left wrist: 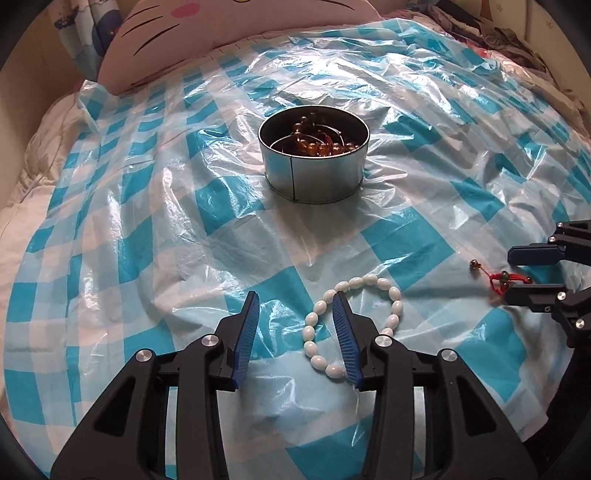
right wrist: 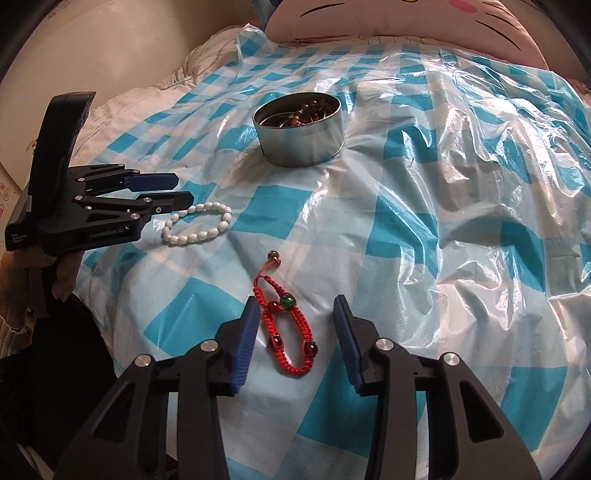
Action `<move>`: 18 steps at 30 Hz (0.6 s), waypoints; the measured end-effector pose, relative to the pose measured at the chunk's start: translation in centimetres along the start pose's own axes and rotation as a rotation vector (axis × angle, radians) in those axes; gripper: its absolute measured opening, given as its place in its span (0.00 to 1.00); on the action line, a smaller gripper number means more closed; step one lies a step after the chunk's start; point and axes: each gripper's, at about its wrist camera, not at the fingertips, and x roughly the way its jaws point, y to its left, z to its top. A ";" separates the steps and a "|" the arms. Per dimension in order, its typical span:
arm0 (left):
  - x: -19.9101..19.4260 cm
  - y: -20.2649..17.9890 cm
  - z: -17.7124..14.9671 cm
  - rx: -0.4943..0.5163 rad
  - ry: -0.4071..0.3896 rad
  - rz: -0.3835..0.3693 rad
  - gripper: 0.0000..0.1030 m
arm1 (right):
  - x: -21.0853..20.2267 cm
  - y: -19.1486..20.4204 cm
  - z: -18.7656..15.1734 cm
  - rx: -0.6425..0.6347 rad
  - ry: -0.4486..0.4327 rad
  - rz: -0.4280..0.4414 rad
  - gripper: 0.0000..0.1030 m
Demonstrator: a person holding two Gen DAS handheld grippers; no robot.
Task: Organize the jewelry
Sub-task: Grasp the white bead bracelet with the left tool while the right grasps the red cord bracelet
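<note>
A white bead bracelet point(left wrist: 391, 291) lies on the checked plastic sheet. My left gripper point(left wrist: 295, 299) is open over it: the right finger stands inside the loop and the loop's left side lies between the pads, untouched. A red woven bracelet point(right wrist: 287, 300) with dark and green beads lies between the pads of my right gripper point(right wrist: 295, 301), which is open and not pressing on it. Farther back stands a round metal tin point(left wrist: 314, 173) holding amber beads and thin wire rings. The right wrist view shows the left gripper point(right wrist: 181, 190) at the white bracelet point(right wrist: 195, 236), and the tin point(right wrist: 299, 136).
A crinkled blue-and-white checked plastic sheet point(left wrist: 147, 184) covers a soft bed. A cat-face cushion point(left wrist: 221, 37) lies at the far edge, and a heap of dark clothes point(left wrist: 498, 33) at the far right. A person's hand point(right wrist: 62, 273) holds the left gripper's handle.
</note>
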 end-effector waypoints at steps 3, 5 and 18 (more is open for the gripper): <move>1.3 -1.0 -0.9 0.046 0.031 0.011 0.33 | -0.2 0.4 -0.4 -0.026 0.010 -0.006 0.13; 0.7 -1.2 -1.1 0.062 0.062 -0.029 0.20 | -0.4 1.3 -0.7 -0.071 0.018 -0.015 0.12; 0.6 -1.1 -1.3 0.062 0.020 0.023 0.26 | -0.2 1.2 -0.6 -0.075 0.028 -0.041 0.11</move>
